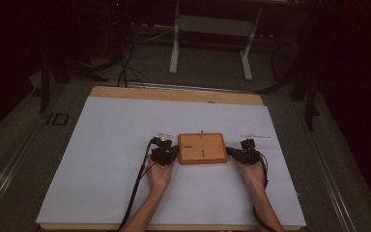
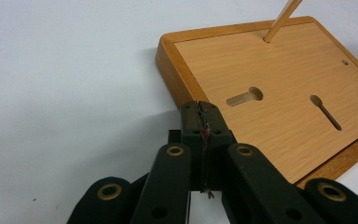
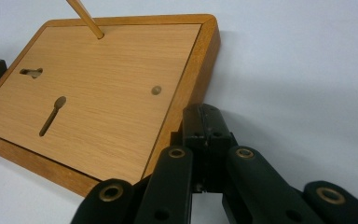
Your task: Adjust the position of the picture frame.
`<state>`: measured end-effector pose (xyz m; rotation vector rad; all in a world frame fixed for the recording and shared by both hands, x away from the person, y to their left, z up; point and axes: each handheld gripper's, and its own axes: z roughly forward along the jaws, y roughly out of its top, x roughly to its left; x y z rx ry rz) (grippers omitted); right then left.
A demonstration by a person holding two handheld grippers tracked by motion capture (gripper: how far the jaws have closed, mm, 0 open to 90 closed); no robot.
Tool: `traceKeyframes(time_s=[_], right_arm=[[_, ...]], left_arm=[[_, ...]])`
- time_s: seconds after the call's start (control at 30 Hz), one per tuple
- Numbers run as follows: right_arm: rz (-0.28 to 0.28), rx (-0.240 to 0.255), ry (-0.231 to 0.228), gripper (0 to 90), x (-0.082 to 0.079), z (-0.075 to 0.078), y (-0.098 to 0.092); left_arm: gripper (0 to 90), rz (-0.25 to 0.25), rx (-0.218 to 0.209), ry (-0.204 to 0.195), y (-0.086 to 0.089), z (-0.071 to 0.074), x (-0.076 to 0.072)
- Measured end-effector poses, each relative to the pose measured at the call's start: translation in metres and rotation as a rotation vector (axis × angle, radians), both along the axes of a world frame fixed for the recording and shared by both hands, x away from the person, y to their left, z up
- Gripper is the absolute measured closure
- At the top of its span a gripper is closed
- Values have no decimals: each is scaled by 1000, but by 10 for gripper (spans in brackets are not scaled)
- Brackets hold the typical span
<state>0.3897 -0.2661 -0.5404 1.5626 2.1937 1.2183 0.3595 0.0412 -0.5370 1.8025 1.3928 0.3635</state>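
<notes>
I have both grippers closed and empty, left gripper (image 1: 170,153) and right gripper (image 1: 233,152) flanking the board (image 1: 203,148). One peg (image 2: 282,19) stands in it; nothing else looks done.

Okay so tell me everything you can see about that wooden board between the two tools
The wooden board is a flat rectangle of light, oak-like wood with a darker raised rim and rounded corners. Its face has two keyhole-shaped slots and a small round hole, and a thin wooden stick rises from a hole near the far edge. It lies flat on the white table cover, with a closed tool at each short side; contact is unclear.
</notes>
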Motion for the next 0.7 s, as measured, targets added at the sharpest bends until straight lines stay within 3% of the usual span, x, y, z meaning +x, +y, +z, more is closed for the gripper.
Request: traceKeyframes(time_s=[0.1, 0.3, 0.47, 0.57, 0.7], right_arm=[[5, -2, -1, 900, 0, 0, 0], [25, -17, -10, 900, 1, 2, -1], [7, -10, -43, 895, -3, 11, -6], [15, 2, -51, 824, -6, 14, -9], [31, 13, -63, 704, -8, 16, -7]], left_arm=[[900, 1, 9, 11, 0, -2, 1], [899, -13, -18, 21, 3, -1, 0], [850, -13, -44, 2, 5, 5, -4], [789, -28, -74, -5, 7, 8, -6], [667, -63, -85, -15, 3, 8, -7]])
